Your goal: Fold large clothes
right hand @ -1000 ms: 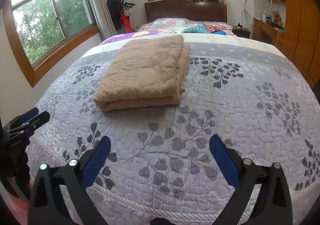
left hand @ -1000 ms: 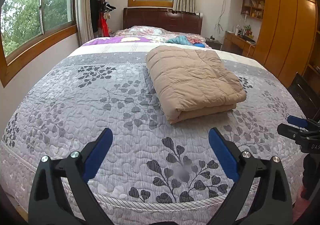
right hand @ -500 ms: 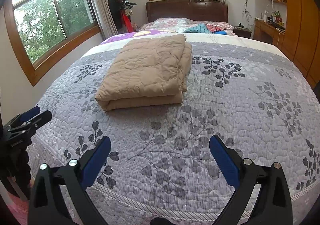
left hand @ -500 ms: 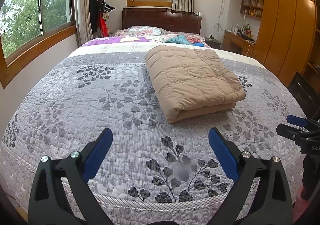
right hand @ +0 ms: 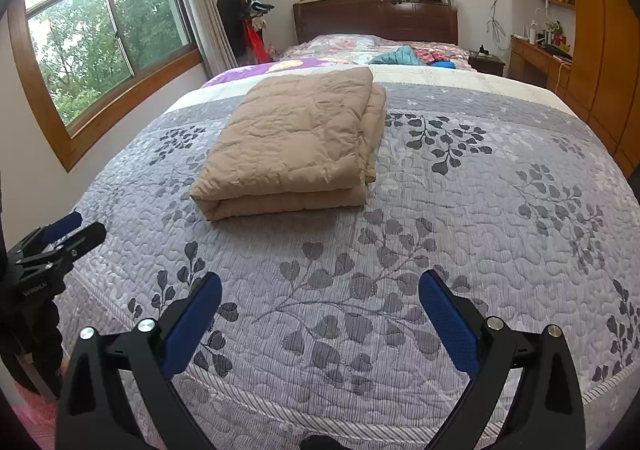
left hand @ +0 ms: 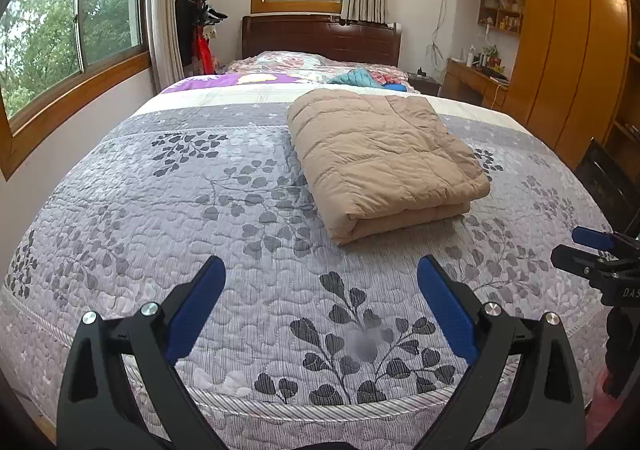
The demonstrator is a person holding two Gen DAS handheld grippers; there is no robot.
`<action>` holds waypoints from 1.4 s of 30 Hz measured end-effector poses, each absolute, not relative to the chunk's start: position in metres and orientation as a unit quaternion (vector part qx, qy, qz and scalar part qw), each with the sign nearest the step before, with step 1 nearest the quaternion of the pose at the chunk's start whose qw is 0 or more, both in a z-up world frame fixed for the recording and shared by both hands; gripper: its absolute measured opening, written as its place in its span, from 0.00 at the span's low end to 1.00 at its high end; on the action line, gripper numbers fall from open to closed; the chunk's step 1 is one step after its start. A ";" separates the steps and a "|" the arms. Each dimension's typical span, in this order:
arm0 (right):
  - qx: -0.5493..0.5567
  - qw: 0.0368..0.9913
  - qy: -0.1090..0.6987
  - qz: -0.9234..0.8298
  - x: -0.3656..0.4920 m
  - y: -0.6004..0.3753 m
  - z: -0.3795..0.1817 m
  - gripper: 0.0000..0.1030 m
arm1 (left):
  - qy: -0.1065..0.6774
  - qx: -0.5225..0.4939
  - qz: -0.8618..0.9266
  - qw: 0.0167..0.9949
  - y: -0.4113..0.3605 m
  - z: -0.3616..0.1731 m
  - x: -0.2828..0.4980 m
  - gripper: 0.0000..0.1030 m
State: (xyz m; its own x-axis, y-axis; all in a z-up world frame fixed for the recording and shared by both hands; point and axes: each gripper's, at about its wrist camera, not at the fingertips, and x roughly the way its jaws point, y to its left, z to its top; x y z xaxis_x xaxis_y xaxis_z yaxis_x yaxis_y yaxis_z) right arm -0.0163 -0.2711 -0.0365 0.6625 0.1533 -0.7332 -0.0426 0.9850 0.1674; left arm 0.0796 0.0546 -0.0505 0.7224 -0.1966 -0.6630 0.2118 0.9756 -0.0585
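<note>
A tan quilted garment point(left hand: 380, 157) lies folded into a thick rectangle on the grey leaf-patterned bedspread point(left hand: 224, 209); it also shows in the right wrist view point(right hand: 296, 141). My left gripper point(left hand: 320, 278) is open and empty, hovering over the foot of the bed, well short of the folded garment. My right gripper point(right hand: 320, 290) is open and empty, also over the foot of the bed. The right gripper shows at the right edge of the left wrist view point(left hand: 596, 254); the left gripper shows at the left edge of the right wrist view point(right hand: 56, 238).
Pillows and a teal and red heap of clothes point(left hand: 360, 77) lie by the dark headboard point(left hand: 320, 35). A window wall runs along the left side point(left hand: 72, 49). A wooden wardrobe and desk point(left hand: 568, 61) stand on the right.
Both grippers have drawn slightly back and shifted a little; the folded garment has not moved. Both jaws stay open.
</note>
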 end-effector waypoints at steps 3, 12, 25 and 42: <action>0.067 0.909 0.408 0.055 -0.016 -0.271 -0.037 0.96 | 0.357 0.012 -0.111 0.927 0.054 -0.052 0.080 0.93; 0.067 0.909 0.408 0.056 -0.016 -0.270 -0.037 0.96 | 0.358 0.012 -0.112 0.927 0.054 -0.052 0.081 0.93; 0.067 0.907 0.411 0.056 -0.014 -0.272 -0.038 0.96 | 0.363 0.010 -0.119 0.924 0.055 -0.054 0.084 0.93; 0.068 0.905 0.415 0.056 -0.011 -0.274 -0.041 0.96 | 0.364 0.010 -0.117 0.924 0.058 -0.055 0.087 0.93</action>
